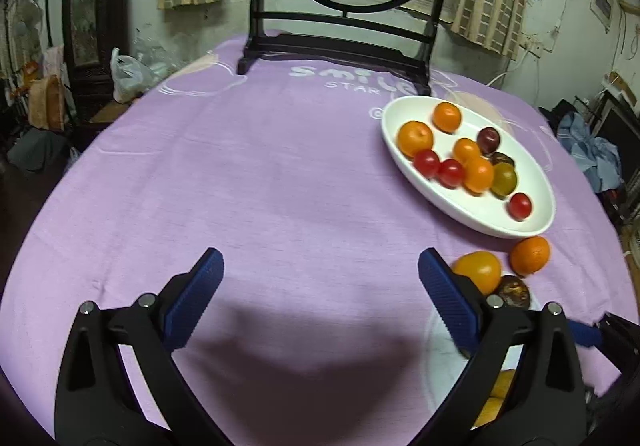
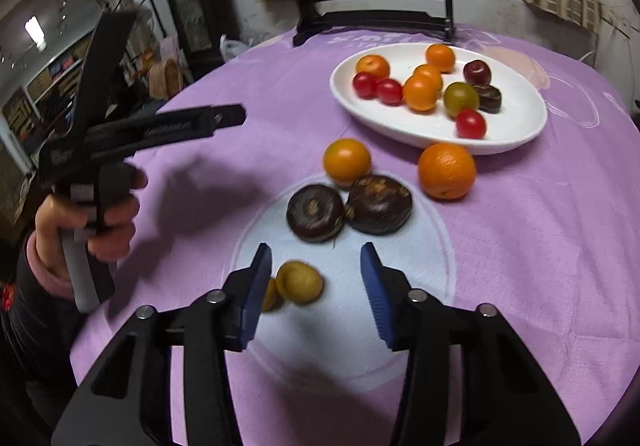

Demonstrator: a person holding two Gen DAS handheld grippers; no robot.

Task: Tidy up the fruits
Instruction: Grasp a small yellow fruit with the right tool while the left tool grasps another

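Jaws of both my grippers stand released, empty. My right gripper (image 2: pixel 316 286) is nearer the small round yellow fruit (image 2: pixel 299 282), lying just ahead between its jaws, toward the left one; my left gripper (image 1: pixel 320 300) faces bare lilac-clothed worktop (image 1: pixel 260 173).

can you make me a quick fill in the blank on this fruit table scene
1. The white oval plate holds ____ red cherry tomatoes.
2. The tablecloth is ____ in colour.
3. The two dark brown water chestnuts lie ____ the plate, on the cloth.
4. Both the left gripper and the right gripper have their jaws ____.

Missing words: three; purple; outside; open
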